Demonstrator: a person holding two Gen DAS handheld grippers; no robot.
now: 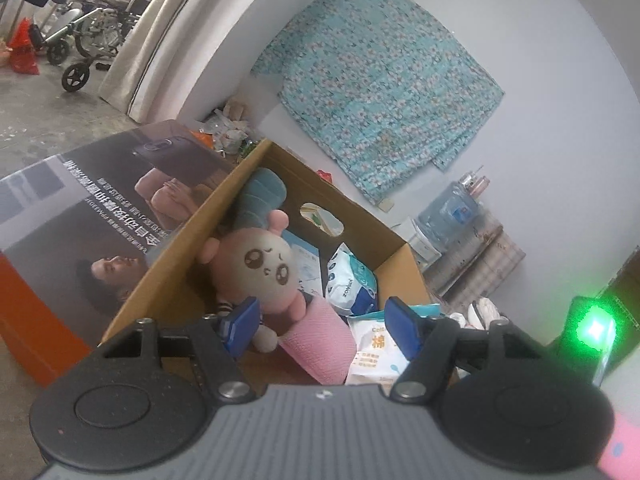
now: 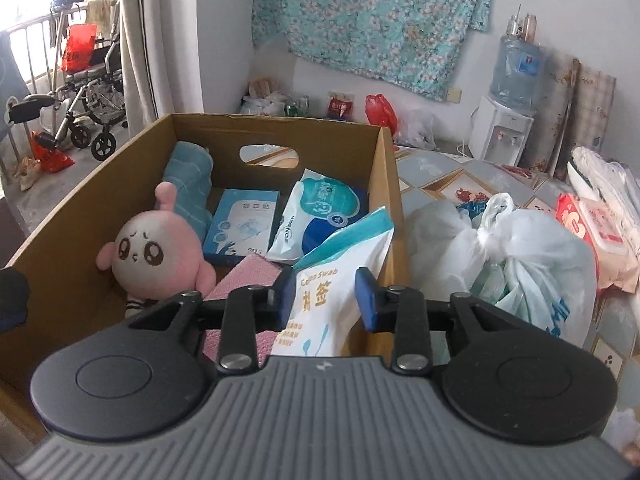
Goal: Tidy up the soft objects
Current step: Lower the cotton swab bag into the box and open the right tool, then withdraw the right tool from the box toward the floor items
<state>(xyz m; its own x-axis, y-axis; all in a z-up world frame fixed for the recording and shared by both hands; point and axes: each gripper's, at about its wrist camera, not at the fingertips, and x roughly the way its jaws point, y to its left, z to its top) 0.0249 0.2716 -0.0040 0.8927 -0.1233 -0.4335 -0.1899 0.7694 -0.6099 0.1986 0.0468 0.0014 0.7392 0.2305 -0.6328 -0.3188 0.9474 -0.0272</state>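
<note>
Left wrist view. The cardboard box (image 1: pixel 256 184) already holds most of the soft things: a pink plush toy (image 1: pixel 260 268) against its left wall, a rolled teal towel (image 1: pixel 260 196) behind the toy toward the far left corner, a pink cloth roll (image 1: pixel 324 340) at the near edge, a white-and-blue pouch (image 1: pixel 352 280) toward the right wall, and a cotton swab pack (image 1: pixel 376 348) at the near right corner. The left tool (image 1: pixel 322 326) hangs over the near edge, jaws well apart, nothing between the pads; the pink cloth roll lies below the gap, not gripped. Judgement: this tool is free and carries nothing.

Right wrist view. Same box (image 2: pixel 120 168), seen square on. A flat blue packet (image 2: pixel 240 224) lies on the box floor between the towel (image 2: pixel 192 184) and the pouch (image 2: pixel 320 212). The cotton swab pack (image 2: pixel 332 280) leans on the right wall, its top corner above the rim. The right tool (image 2: pixel 326 300) has its jaws part open with the pack between them; the pads do not appear to press it, so I read this as a release, though contact on the left pad cannot be ruled out.

Left to do, as I judge it: outside the box, on the patterned worktop (image 2: pixel 460 184), a knotted white plastic bag (image 2: pixel 520 264) sits just beside the right wall and a pink wipes pack (image 2: pixel 592 232) lies toward the right edge.
</note>
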